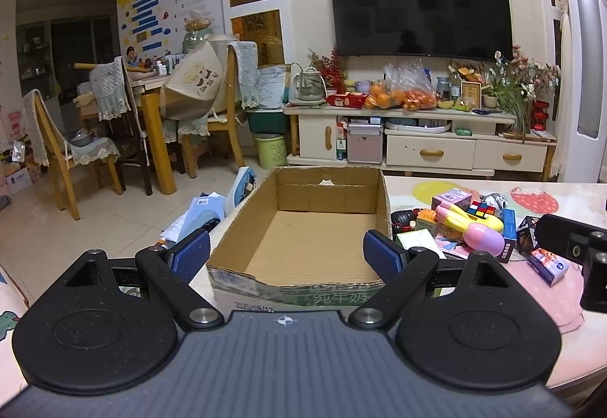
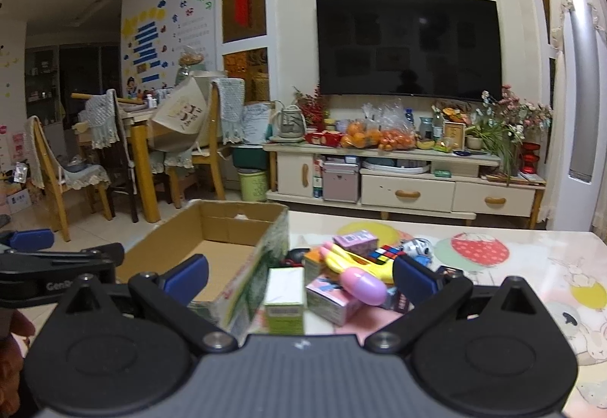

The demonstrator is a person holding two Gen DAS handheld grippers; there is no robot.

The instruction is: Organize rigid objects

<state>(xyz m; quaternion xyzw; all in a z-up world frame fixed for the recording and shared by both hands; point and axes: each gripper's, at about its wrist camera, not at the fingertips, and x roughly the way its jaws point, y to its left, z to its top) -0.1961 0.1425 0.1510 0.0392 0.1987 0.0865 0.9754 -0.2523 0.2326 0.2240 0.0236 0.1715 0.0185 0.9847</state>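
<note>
An open, empty cardboard box (image 1: pixel 311 239) stands on the table's left part; it also shows in the right wrist view (image 2: pixel 212 255). Right of it lies a pile of small objects: a yellow and pink toy (image 1: pixel 470 224) (image 2: pixel 356 272), a colour cube (image 1: pixel 481 210) (image 2: pixel 384 254), a green-white carton (image 2: pixel 285 298), a pink box (image 2: pixel 332 298) and a purple box (image 1: pixel 451 198). My left gripper (image 1: pixel 286 255) is open and empty, above the box's near edge. My right gripper (image 2: pixel 299 277) is open and empty, just before the pile.
The table (image 2: pixel 531 266) has a pink patterned cover. A small tissue pack (image 1: pixel 548 266) lies at the pile's right. Beyond the table are a TV cabinet (image 1: pixel 417 148), a wall TV (image 1: pixel 417 6), and dining chairs (image 1: pixel 60 148) at the left. Papers (image 1: pixel 205 213) lie on the floor.
</note>
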